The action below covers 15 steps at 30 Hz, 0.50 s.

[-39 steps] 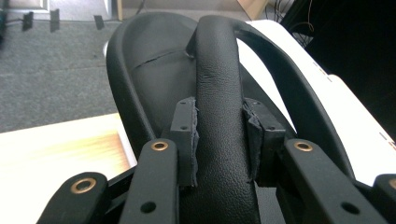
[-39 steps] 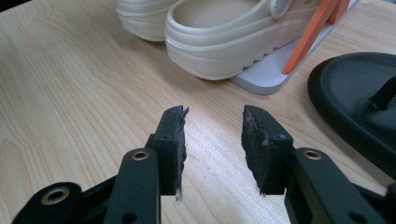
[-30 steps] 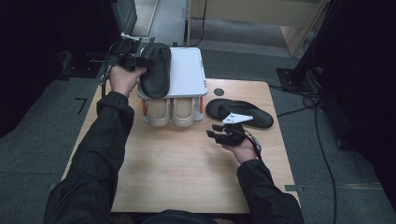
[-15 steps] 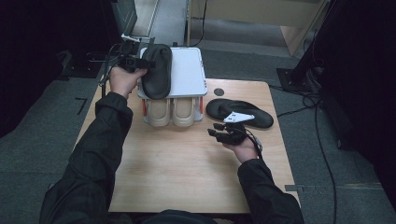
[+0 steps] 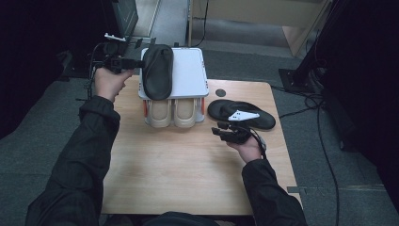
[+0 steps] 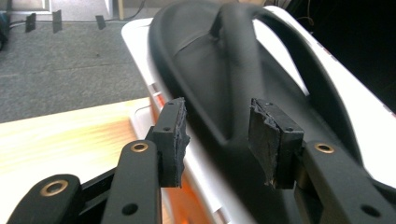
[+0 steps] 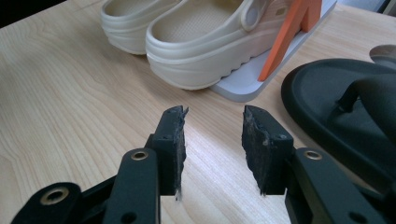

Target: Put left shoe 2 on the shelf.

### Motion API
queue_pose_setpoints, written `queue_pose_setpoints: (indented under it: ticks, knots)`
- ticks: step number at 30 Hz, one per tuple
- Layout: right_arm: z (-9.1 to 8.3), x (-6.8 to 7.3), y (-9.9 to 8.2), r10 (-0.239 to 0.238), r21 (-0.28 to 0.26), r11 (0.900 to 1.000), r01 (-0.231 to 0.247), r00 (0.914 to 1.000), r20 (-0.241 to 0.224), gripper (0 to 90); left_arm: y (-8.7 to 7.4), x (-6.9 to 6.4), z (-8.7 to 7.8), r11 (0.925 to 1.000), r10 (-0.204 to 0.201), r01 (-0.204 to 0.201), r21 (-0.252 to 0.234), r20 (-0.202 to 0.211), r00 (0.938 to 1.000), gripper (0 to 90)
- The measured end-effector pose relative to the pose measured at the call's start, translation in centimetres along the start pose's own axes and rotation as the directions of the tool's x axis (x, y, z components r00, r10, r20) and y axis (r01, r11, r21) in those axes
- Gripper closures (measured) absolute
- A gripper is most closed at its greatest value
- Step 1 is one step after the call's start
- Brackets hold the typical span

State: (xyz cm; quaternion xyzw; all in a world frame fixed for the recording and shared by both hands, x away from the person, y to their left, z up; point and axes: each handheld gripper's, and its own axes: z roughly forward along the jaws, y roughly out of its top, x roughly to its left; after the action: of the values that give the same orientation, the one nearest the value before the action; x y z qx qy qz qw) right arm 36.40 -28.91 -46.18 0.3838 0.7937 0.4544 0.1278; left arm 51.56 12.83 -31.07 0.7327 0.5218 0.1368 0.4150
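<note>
A black flip-flop (image 5: 157, 70) (image 6: 219, 70) lies lengthwise on the top of a white two-level shoe rack (image 5: 190, 70) (image 6: 137, 42). My left gripper (image 5: 135, 62) (image 6: 217, 107) stands just left of it. Its jaws have just been opening, and the sandal's rim sits between the pads without being pressed. The second black flip-flop (image 5: 242, 113) (image 7: 336, 112) lies on the wooden table (image 5: 179, 165) to the right of the rack. My right gripper (image 5: 222, 130) (image 7: 212, 114) hovers open over bare wood beside its heel, nothing between its fingers.
A pair of cream clogs (image 5: 171, 113) (image 7: 196, 42) fills the rack's lower level, between orange supports (image 7: 285, 42). A small dark disc (image 5: 220, 92) sits on the table behind the second flip-flop. Dark floor and cables surround the table.
The left gripper's jaws have spread and let go of the flip-flop on the rack top, and the left hand has drawn back a little to the left. The right hand has kept still.
</note>
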Motion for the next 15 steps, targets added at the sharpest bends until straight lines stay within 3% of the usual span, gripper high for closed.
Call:
queue_pose_setpoints:
  ticks: [7,15]
  knots:
    - [-0.3,-1.0,-0.1,0.021,-0.017,0.9996,-0.021,0.9995,0.024,61.7,-1.8,1.5,-0.2,0.9999,-0.005,0.005,0.016,-0.012,0.9999,56.6]
    - [-0.5,-2.8,0.1,0.028,-0.013,0.9995,-0.028,0.9986,0.045,67.6,-3.9,2.2,0.0,0.9999,-0.001,0.001,0.017,-0.015,0.9999,56.6]
